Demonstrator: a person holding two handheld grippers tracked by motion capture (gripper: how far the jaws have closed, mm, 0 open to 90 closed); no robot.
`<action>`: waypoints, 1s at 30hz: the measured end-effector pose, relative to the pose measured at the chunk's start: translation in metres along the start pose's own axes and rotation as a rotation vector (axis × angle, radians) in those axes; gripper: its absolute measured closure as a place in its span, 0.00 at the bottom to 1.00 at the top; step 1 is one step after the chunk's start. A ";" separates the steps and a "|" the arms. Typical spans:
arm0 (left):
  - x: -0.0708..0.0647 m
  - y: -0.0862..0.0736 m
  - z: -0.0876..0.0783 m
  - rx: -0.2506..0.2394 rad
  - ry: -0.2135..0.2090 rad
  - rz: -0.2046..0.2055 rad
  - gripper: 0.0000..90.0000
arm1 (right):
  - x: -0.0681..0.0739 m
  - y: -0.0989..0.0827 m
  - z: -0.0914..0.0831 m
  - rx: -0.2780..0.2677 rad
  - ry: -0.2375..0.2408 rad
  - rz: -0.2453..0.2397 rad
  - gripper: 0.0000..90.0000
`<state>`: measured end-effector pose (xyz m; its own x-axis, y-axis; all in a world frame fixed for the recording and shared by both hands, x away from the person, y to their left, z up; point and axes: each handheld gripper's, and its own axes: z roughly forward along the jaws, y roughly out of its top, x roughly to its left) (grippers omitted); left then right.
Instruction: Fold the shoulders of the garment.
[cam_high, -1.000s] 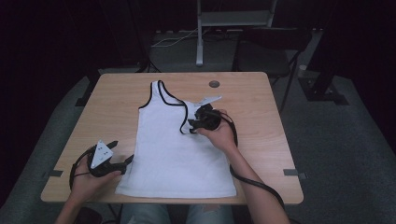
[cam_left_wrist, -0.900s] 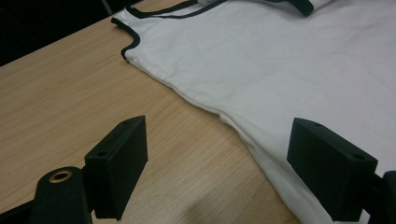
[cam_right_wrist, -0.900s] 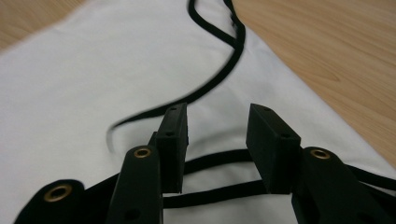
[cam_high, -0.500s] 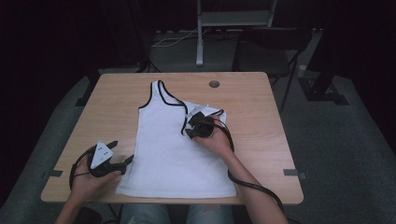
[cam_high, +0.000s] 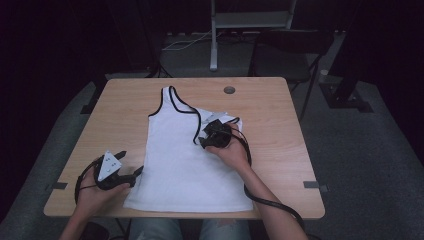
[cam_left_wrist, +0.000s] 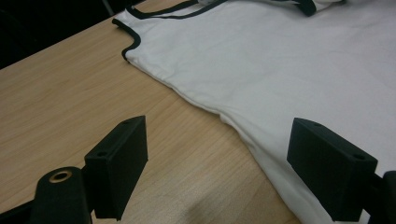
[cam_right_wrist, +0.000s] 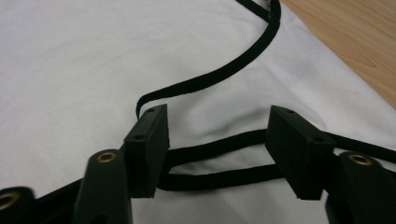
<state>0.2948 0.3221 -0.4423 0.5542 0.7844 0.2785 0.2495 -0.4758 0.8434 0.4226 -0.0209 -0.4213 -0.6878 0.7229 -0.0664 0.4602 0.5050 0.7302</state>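
A white tank top with black trim lies flat on the wooden table, its right shoulder strap folded in toward the neckline. My right gripper rests on that folded part. Its jaws have just been opening; in the right gripper view they stand apart, with two bands of black trim lying loose between them on the white cloth. My left gripper sits at the shirt's lower left side. It is open, one jaw over bare wood and the other over the shirt's edge.
A round cable hole is set in the table's far side. A dark chair and a white stand post are beyond the table. The right gripper's cable trails off the near edge. Tape marks sit near the table's sides.
The right gripper has slid a little toward the person and to the left over the folded strap, and its jaws have spread apart off the trim. The left gripper has stayed put.
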 end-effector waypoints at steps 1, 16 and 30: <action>0.000 0.000 0.000 0.000 0.000 -0.002 0.22 | 0.000 0.000 -0.001 -0.004 -0.002 0.004 0.37; 0.000 0.000 0.001 0.005 0.002 -0.001 0.22 | -0.006 -0.017 -0.030 -0.029 -0.010 0.067 0.27; 0.001 0.000 0.000 0.000 0.001 -0.014 0.22 | -0.012 -0.047 -0.066 -0.065 -0.041 0.115 0.25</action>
<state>0.2957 0.3232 -0.4421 0.5502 0.7912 0.2670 0.2571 -0.4647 0.8473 0.3719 -0.0849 -0.4099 -0.6084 0.7936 -0.0060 0.4969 0.3868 0.7768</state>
